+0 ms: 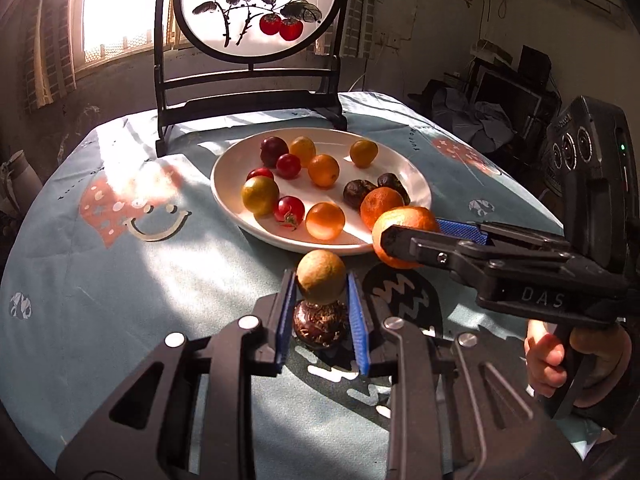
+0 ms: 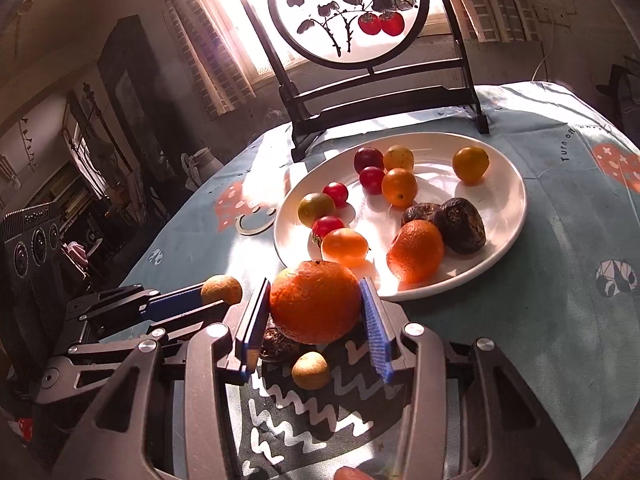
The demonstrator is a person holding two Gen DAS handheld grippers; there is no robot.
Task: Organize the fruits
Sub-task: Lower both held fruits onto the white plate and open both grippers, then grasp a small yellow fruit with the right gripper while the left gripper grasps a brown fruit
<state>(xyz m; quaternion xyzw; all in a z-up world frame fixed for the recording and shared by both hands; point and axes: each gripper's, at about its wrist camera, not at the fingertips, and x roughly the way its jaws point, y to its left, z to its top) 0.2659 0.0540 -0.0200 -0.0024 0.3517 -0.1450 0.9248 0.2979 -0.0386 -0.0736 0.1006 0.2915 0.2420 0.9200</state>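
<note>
Left wrist view: left claw (image 1: 322, 284) is clenched on a small tan-brown round fruit (image 1: 321, 282), blue pads pressing its two sides near the fingertips. The fruit hangs clear of the tabletop (image 1: 100, 280), directly above a dark wrinkled fruit (image 1: 320, 326) that lies on the cloth near the tabletop's near edge. The white plate (image 1: 416, 184) sits just beyond, toward the middle of the tabletop, already carrying cherry tomatoes, small yellow-orange fruits, two dark fruits and one mandarin. Judgement: the grip is high and tip-only so the fruit can be lowered over the rim. Right claw (image 1: 404, 240) enters from the right, gripping a mandarin (image 1: 404, 220) at the plate's near rim.

Right wrist view: right claw (image 2: 316, 312) grasps the mandarin (image 2: 316, 304) squarely between both pads, held above the cloth just short of the plate (image 2: 516, 208). A second tan fruit (image 2: 310, 370) lies loose on the tabletop beneath it. The left claw's fruit (image 2: 221, 289) shows at the left.
</note>
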